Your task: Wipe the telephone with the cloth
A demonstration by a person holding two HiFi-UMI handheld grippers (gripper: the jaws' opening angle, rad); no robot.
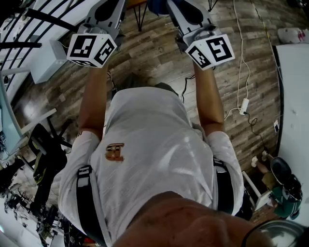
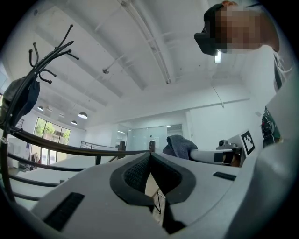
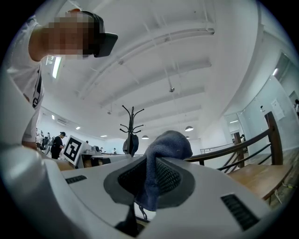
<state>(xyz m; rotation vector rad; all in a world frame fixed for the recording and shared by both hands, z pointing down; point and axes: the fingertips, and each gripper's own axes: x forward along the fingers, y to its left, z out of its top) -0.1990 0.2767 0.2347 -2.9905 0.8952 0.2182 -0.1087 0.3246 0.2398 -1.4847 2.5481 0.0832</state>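
Note:
No telephone shows in any view. The cloth [image 3: 161, 149] is blue-grey and bunched, and my right gripper [image 3: 150, 163] is shut on it, a fold bulging above the tips. In the left gripper view the same cloth [image 2: 180, 145] hangs at the end of the right gripper to the right. My left gripper [image 2: 150, 156] is shut, its tips touching with nothing between them. In the head view both grippers are held out in front of the person's chest, the left marker cube [image 1: 91, 48] and the right marker cube [image 1: 210, 50] side by side, with the cloth [image 1: 157, 6] at the top edge.
Below lies a wooden plank floor [image 1: 159, 53] with a white cable and power strip [image 1: 244, 106]. A white table [image 1: 294, 120] stands at the right, a black chair [image 1: 46, 149] at the left. A coat stand [image 3: 131, 126] and a dark railing [image 3: 243, 144] stand nearby.

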